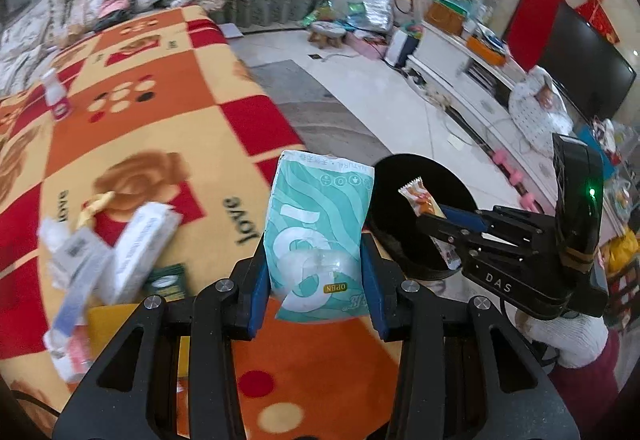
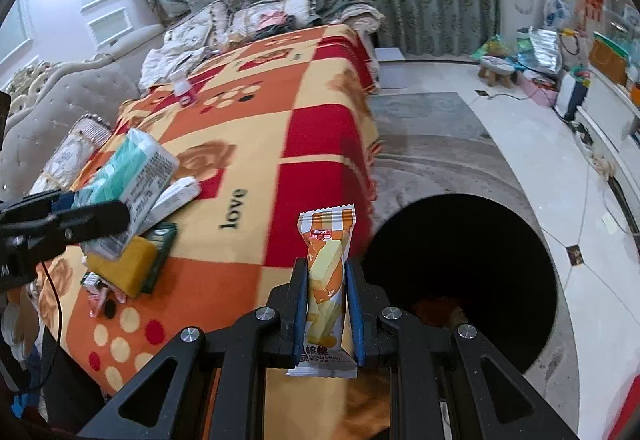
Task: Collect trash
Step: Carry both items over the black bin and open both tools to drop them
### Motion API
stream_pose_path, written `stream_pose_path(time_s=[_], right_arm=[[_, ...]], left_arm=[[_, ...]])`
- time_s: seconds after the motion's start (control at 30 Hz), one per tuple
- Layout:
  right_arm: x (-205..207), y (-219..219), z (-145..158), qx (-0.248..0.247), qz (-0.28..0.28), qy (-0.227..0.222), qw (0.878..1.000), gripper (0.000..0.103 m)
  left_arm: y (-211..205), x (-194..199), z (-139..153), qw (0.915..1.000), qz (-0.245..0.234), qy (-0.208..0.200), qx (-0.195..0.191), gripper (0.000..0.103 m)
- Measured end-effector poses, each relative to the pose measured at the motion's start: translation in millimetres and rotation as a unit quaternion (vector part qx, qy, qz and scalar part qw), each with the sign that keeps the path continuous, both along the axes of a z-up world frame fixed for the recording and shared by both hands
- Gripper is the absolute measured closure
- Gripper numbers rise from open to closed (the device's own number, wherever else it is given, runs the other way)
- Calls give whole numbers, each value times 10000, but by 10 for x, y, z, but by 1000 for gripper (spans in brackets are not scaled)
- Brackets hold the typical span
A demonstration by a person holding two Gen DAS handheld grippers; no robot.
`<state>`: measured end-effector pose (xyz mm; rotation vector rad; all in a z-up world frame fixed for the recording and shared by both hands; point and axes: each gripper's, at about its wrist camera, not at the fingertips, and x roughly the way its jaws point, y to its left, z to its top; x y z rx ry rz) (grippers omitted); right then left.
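Observation:
In the left wrist view my left gripper [image 1: 316,252] is shut on a teal tissue pack [image 1: 320,215], held upright above the blanket. To its right my right gripper [image 1: 434,213] pinches an orange snack wrapper [image 1: 420,195] over the black bin [image 1: 420,171]. The right wrist view shows the right gripper [image 2: 326,266] shut on that orange snack wrapper [image 2: 326,260], just left of the black bin [image 2: 480,232], whose dark mouth stands on the floor. At the left edge there, my left gripper [image 2: 96,205] carries the tissue pack [image 2: 136,171].
An orange, red and cream blanket [image 2: 248,143] covers the couch. On it lie white boxes [image 1: 136,252], a green packet [image 1: 166,282], a yellow sponge [image 2: 124,268] and a small bottle [image 1: 56,95]. A gloved hand [image 1: 572,336] holds the right gripper. A TV stand [image 1: 472,79] lines the far wall.

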<state>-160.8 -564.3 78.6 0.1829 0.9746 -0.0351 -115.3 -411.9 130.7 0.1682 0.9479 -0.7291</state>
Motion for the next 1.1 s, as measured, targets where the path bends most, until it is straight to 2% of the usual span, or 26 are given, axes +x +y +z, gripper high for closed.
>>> stream_pose_path(time_s=[0.47, 0.73, 0.83, 0.9, 0.93, 0.97, 1.0, 1.1], right_arm=[[-201, -658, -142, 6, -564, 202, 9982, 86], [-145, -846, -241, 80, -752, 264, 9968, 86], [-133, -925, -247, 132, -863, 237, 9959, 86], [-110, -978, -244, 151, -970, 226, 9949, 85], [-110, -1005, -244, 164, -1022, 223, 9944, 82], [-117, -1039, -243, 178, -1107, 231, 9934, 70], [-127, -1054, -243, 188, -1155, 234, 9928, 64], [-138, -1049, -230, 249, -1169, 229, 9926, 61]], left_arm=[[-800, 1, -296, 9980, -412, 470, -19, 64], [-1039, 75, -420, 9961, -400, 744, -271, 62], [-1079, 101, -438, 9949, -394, 838, -391, 57], [-1088, 120, -443, 9937, -402, 904, -526, 48], [-1089, 132, -445, 9929, -411, 951, -590, 46], [-1082, 143, -449, 9920, -416, 1004, -643, 44], [-1078, 149, -449, 9916, -414, 1038, -658, 43], [-1031, 150, -435, 9924, -374, 1006, -603, 43]])
